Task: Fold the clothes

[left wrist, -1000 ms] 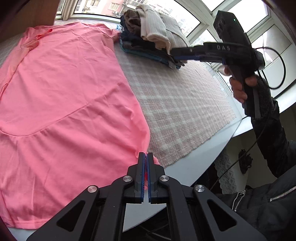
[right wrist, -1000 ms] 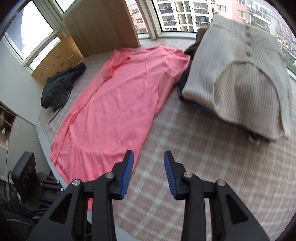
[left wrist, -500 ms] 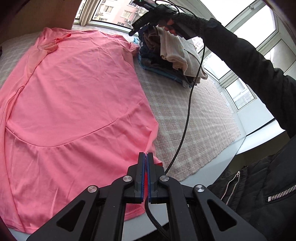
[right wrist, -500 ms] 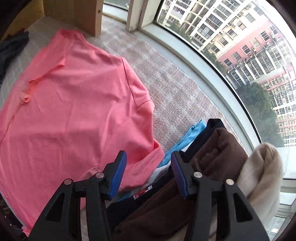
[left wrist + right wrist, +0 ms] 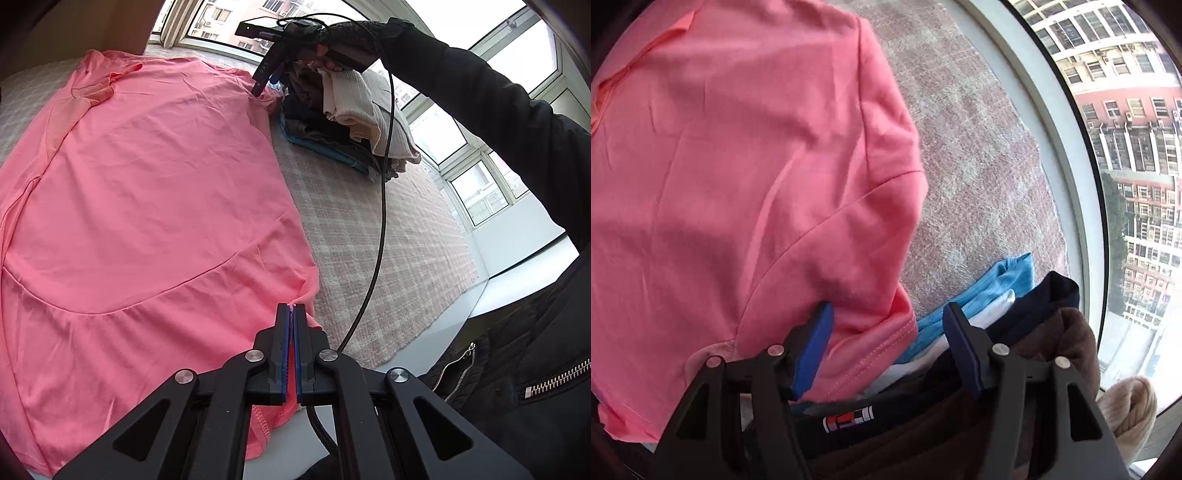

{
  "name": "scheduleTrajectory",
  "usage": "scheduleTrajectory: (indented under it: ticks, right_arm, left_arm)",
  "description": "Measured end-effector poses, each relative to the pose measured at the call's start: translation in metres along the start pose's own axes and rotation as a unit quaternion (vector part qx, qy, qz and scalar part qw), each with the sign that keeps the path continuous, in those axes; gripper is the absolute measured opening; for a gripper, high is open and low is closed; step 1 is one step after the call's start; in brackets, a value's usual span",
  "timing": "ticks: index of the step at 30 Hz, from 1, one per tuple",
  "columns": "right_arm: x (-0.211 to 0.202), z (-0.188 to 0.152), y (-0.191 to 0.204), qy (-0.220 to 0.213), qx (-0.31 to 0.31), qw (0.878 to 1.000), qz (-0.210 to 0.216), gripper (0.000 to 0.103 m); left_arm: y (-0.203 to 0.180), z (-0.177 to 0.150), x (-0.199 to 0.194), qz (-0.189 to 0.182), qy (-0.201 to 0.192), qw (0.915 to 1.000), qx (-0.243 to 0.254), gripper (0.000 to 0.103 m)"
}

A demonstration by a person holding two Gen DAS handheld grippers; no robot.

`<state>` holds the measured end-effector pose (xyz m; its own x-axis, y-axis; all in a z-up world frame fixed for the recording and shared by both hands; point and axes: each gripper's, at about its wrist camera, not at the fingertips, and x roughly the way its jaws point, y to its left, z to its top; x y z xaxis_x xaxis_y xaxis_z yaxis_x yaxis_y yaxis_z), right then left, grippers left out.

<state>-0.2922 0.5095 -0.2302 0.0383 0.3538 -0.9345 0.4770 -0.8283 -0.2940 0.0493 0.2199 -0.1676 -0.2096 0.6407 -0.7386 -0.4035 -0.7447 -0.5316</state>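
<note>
1. Pinching the near hem corner of the pink dress [image 5: 147,206], the left gripper [image 5: 291,314] has its blue-padded fingers [image 5: 283,354] closed flat on the cloth at six o'clock in the left wrist view, probably anchoring that corner so the garment stays taut for a fold.
2. The dress lies spread on a checked cover [image 5: 376,236] over the surface, running from six o'clock toward eleven.
3. At one o'clock, a person's gloved hand [image 5: 343,40] brings the right gripper [image 5: 886,314] down at the far sleeve [image 5: 871,332]. Its fingers [image 5: 812,343] have just been opening and stand wide, with the sleeve hem between them, not yet pressed.
4. Just beside the sleeve sits a stack of folded clothes [image 5: 351,122], likely finished pieces.
5. Writing: letters on the right gripper's arm seem to read "DAS", though they are small; a small red, white and blue label [image 5: 848,419] on a dark garment shows no readable text.
</note>
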Motion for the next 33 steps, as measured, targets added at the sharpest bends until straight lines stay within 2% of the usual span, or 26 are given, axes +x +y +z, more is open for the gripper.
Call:
scheduleTrajectory:
  ticks: [11, 19, 20, 21, 23, 25, 27, 33]
  right_arm:
    - [-0.001, -0.009, 0.001, -0.010, -0.015, 1.000, 0.008, 0.061]
    - [0.002, -0.009, -0.006, 0.001, -0.010, 0.998, 0.059, 0.061]
    - [0.002, -0.008, -0.008, 0.005, -0.007, 0.998, 0.070, 0.057]
    - [0.002, -0.009, -0.009, 0.008, -0.003, 0.996, 0.089, 0.041]
    - [0.000, -0.010, -0.006, 0.011, -0.009, 0.994, 0.105, 0.020]
    - [-0.002, -0.011, -0.001, 0.012, -0.016, 0.994, 0.110, 0.016]
    - [-0.002, -0.010, -0.004, 0.015, -0.004, 0.994, 0.104, 0.006]
    - [-0.020, -0.020, -0.020, -0.003, 0.038, 0.992, 0.116, 0.006]
  left_arm:
    - [0.005, -0.004, -0.004, 0.006, -0.001, 0.9999, -0.011, 0.001]
    - [0.006, -0.001, -0.006, 0.005, 0.000, 1.0000, -0.006, 0.001]
    - [0.006, -0.001, -0.007, 0.005, 0.000, 1.0000, -0.006, 0.001]
    - [0.006, -0.001, -0.007, 0.007, 0.001, 1.0000, -0.006, 0.001]
    - [0.007, -0.001, -0.008, 0.008, 0.000, 0.9999, -0.007, 0.002]
    - [0.009, 0.000, -0.008, 0.008, 0.000, 0.9999, -0.009, 0.002]
    - [0.010, 0.001, -0.008, 0.007, 0.000, 1.0000, -0.006, 0.002]
    - [0.014, 0.000, -0.016, -0.004, -0.013, 0.9999, -0.010, 0.002]
